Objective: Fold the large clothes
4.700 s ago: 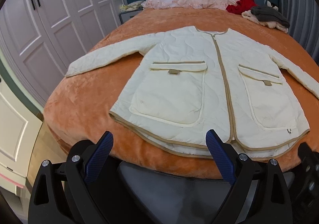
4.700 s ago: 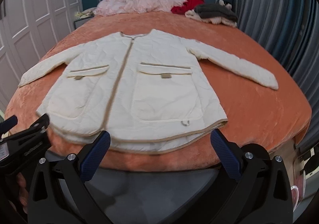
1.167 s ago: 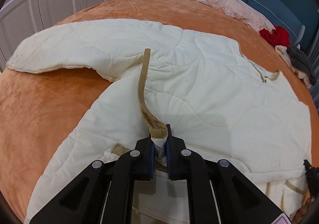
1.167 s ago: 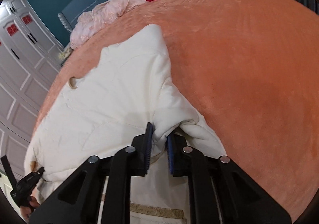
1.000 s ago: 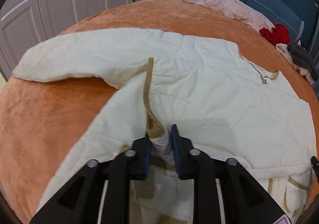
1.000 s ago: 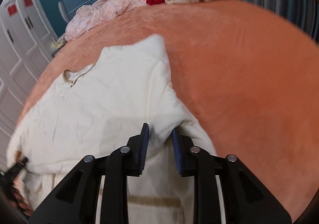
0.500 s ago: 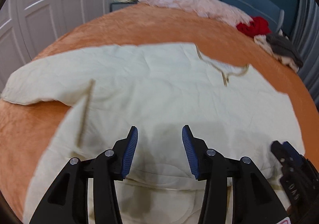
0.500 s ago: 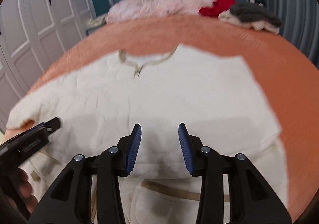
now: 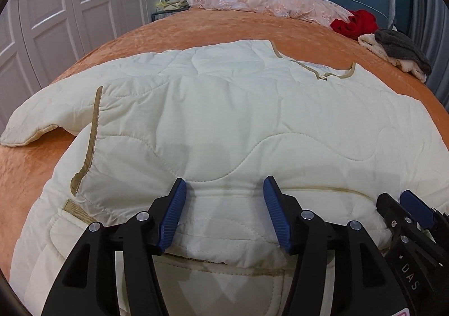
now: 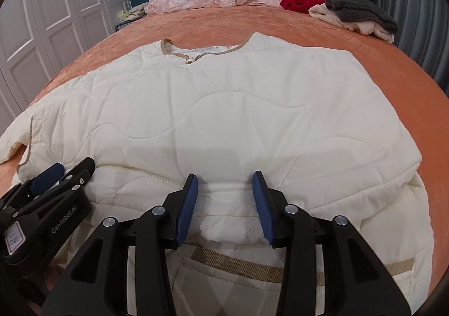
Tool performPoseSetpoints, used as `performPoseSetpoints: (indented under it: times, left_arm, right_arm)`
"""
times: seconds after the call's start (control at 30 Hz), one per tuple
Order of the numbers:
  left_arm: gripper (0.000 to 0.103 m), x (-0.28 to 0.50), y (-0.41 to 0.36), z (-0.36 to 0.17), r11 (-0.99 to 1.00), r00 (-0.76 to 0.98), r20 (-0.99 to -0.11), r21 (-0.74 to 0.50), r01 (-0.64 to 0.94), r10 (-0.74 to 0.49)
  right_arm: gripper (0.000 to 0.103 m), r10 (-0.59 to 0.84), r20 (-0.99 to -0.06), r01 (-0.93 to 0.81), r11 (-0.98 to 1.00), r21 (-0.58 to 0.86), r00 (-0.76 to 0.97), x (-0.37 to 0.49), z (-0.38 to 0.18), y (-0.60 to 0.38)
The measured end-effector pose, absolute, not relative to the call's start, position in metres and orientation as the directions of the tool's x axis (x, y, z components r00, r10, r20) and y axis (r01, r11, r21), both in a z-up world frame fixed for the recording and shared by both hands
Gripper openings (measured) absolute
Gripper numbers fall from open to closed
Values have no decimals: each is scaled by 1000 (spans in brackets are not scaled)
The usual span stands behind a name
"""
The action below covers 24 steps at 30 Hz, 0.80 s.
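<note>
Left wrist view shows the jacket (image 9: 238,125) on the bed (image 9: 196,26) with its bottom half folded up over the chest, left gripper (image 9: 224,212) and right gripper (image 10: 224,203) jaws released and empty, so sleeves and narrower folds likely remain.

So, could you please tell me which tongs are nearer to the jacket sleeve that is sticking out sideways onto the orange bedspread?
Left. The left tongs hover over the folded jacket's half nearest the outstretched sleeve; the right tongs are beyond them, farther from it.
</note>
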State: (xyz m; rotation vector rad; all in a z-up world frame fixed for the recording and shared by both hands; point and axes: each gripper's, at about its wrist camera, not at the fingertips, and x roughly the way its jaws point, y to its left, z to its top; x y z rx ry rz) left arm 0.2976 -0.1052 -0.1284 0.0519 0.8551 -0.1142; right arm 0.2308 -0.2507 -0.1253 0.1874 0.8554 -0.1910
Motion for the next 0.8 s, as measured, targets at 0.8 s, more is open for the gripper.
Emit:
performPoseSetpoints:
  times: [0.8]
  left_arm:
    - [77, 349, 352, -84, 737, 577, -813, -343, -582, 77]
  right_arm:
    - [61, -31, -771, 228, 962, 150, 636, 117, -62, -177]
